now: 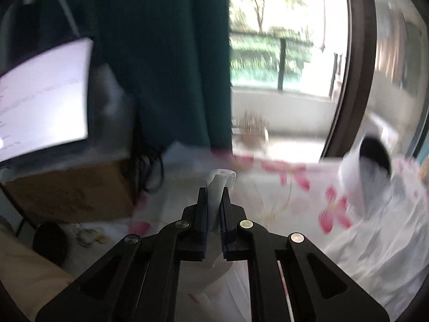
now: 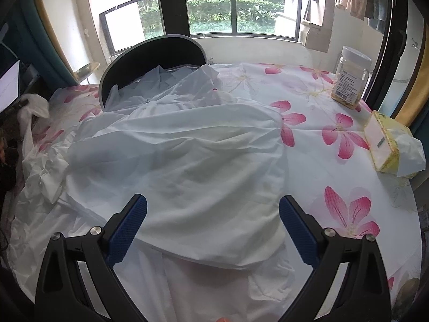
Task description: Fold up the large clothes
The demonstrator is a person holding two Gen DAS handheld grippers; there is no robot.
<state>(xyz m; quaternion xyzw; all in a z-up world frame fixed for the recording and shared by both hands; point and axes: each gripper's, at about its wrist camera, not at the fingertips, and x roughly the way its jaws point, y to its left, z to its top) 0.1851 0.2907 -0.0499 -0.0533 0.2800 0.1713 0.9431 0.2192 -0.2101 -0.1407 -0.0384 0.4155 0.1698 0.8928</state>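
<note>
A floral tablecloth point(image 2: 321, 139), white with pink flowers, is covering the whole work surface. On it the white garment point(image 2: 187, 161) is lying crumpled, spreading from the centre of the right wrist view out towards nine o'clock, with its collar end reaching up to eleven o'clock against a dark chair back point(image 2: 150, 53). A folded flap of it is sitting on top, its near edge lying between the right fingers.

At two o'clock a clear plastic jar point(image 2: 351, 77) with a white lid is standing upright; at three o'clock a yellow tissue pack point(image 2: 386, 145) is lying with a tissue sticking out.

The right gripper point(image 2: 213, 226) is hovering above the near part of the garment with its blue-padded fingers point(image 2: 126, 230) spread wide, holding nothing.

In the blurred left wrist view, the left gripper point(image 1: 213, 201) is pinching a strip of the white garment point(image 1: 218, 185), which is poking up between its nearly closed fingers at twelve o'clock. A lit screen point(image 1: 43, 94) is glowing at nine o'clock above a cardboard box point(image 1: 72, 187), beside a dark green curtain point(image 1: 171, 53).
</note>
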